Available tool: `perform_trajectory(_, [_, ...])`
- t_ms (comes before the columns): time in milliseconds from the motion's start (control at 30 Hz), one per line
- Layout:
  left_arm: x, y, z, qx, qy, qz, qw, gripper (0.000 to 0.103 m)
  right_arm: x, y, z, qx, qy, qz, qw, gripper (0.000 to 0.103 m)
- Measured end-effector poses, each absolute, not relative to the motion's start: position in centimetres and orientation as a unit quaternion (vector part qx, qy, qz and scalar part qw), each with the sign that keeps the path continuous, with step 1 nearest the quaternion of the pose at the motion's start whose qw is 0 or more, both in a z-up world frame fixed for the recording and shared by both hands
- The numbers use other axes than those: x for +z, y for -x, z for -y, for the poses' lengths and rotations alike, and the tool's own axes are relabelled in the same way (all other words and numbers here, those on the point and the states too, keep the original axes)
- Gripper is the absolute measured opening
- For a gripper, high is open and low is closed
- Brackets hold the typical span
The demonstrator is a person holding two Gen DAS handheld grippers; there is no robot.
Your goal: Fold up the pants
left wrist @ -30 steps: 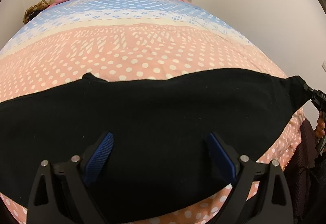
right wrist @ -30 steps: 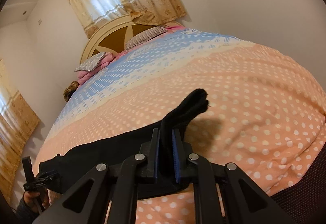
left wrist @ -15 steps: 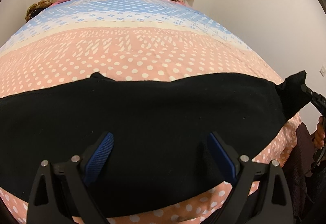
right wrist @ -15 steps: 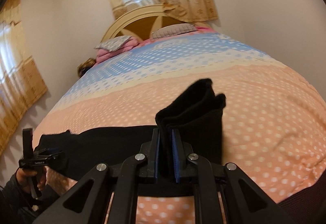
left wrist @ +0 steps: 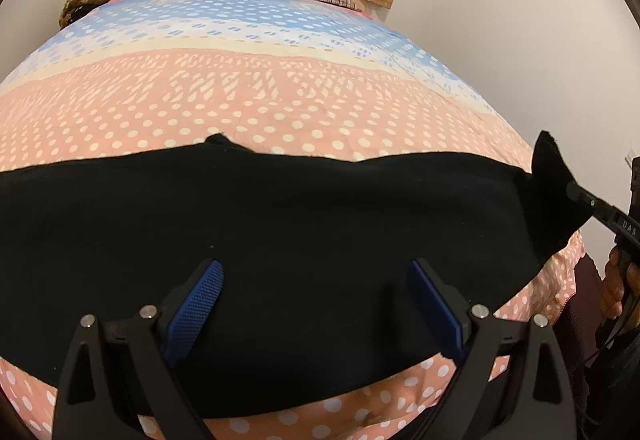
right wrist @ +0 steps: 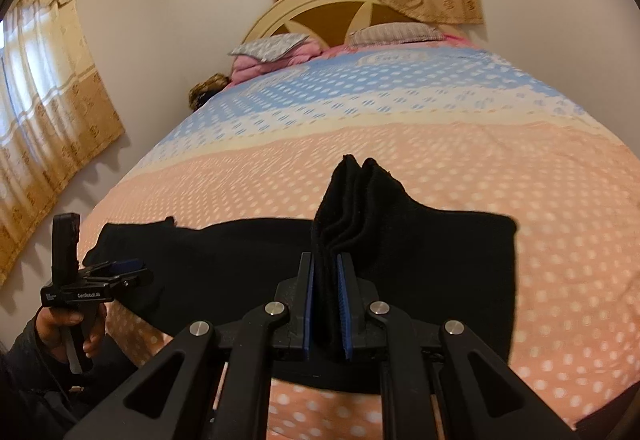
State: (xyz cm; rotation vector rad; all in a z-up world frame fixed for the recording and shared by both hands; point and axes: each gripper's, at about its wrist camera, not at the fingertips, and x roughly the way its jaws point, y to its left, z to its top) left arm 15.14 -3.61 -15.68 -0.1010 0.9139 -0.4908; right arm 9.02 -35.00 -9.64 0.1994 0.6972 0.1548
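Black pants (left wrist: 280, 240) lie flat across the near edge of the bed, also seen in the right wrist view (right wrist: 240, 272). My left gripper (left wrist: 316, 280) is open above the pants' middle, touching nothing; it also shows in the right wrist view (right wrist: 120, 272) at the left. My right gripper (right wrist: 325, 264) is shut on the bunched right end of the pants and holds it lifted off the bed. In the left wrist view the right gripper (left wrist: 576, 193) shows at the far right with the raised black end (left wrist: 552, 183).
The bed has a pink, cream and blue dotted cover (left wrist: 260, 107). Pillows (right wrist: 272, 47) and a headboard (right wrist: 332, 7) are at the far end. A wall (left wrist: 540, 19) runs along the right. Curtains (right wrist: 52, 95) hang on the left.
My right gripper has swung left and lifted the pants' end, so more of the pants shows ahead of it. My left gripper has stayed open over the pants.
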Motion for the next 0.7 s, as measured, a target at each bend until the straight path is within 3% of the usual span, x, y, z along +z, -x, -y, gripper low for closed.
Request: perform_trajectory(700, [-15.8,-15.1,2.3,-0.227,0.059,-0.434,0.87,0.096,-12.3,-13.0,23.4,0.178,-0.037,-0.379,0.907,0.011])
